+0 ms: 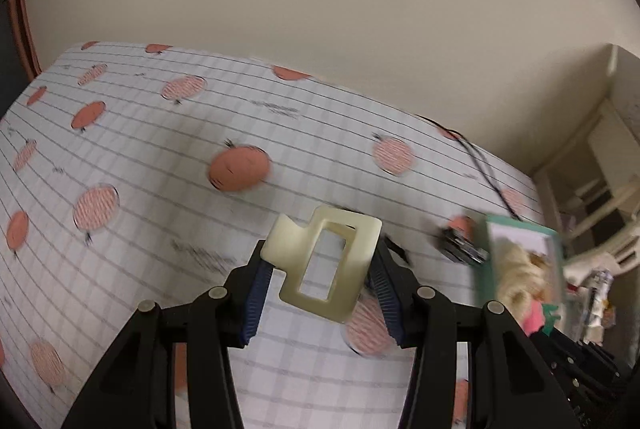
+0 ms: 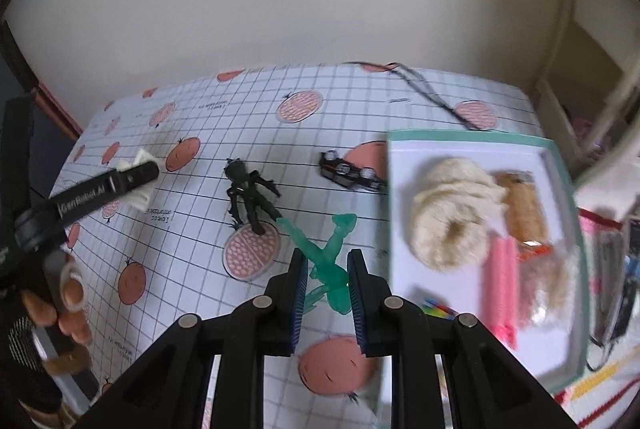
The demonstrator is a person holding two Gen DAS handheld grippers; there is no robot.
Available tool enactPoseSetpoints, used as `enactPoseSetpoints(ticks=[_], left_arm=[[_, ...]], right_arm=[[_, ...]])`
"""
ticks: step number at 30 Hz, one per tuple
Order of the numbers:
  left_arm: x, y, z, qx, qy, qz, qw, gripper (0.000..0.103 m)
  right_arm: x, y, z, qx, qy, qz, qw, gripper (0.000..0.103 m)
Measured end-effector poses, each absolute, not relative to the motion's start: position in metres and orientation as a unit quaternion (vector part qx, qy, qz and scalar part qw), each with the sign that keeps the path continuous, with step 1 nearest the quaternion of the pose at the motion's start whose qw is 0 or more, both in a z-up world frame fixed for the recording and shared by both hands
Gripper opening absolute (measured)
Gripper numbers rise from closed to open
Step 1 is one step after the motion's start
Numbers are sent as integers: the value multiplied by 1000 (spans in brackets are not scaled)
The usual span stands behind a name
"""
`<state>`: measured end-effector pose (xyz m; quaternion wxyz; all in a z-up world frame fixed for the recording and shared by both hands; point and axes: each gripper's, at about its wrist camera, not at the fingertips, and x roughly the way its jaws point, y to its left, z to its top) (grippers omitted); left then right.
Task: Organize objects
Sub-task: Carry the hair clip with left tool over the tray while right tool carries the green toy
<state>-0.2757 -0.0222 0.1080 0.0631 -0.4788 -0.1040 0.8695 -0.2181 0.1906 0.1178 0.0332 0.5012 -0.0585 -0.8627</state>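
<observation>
My left gripper (image 1: 320, 269) is shut on a cream hair claw clip (image 1: 360, 257) and holds it above the patterned tablecloth. In the right wrist view that same left gripper (image 2: 140, 173) shows at far left with the cream clip (image 2: 140, 159) at its tip. My right gripper (image 2: 328, 269) is shut on a translucent green toy figure (image 2: 328, 249), just left of the teal-rimmed white tray (image 2: 400, 189). A black toy figure (image 2: 248, 193) and a black toy car (image 2: 348, 173) lie on the cloth beyond it.
The tray holds a cream scrunchie (image 2: 452, 213), an orange item (image 2: 520, 205) and a pink item (image 2: 500, 281). A black cable (image 2: 432, 93) lies at the table's back right. A person's hand (image 2: 68, 293) is at far left. Shelves stand to the right.
</observation>
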Motion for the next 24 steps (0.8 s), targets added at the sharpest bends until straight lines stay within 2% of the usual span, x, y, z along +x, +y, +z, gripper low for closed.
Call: enactPoseSetpoints(ticks=[10,24], left_arm=[[-220,40,136,-463,-101,873,114,51],[-176,137,124,-472,-62,855,206,51]], right_arm=[[-171,242,153,461,-71,-885,10,22],[-163,308,135,464,-78,-882,-40,22]])
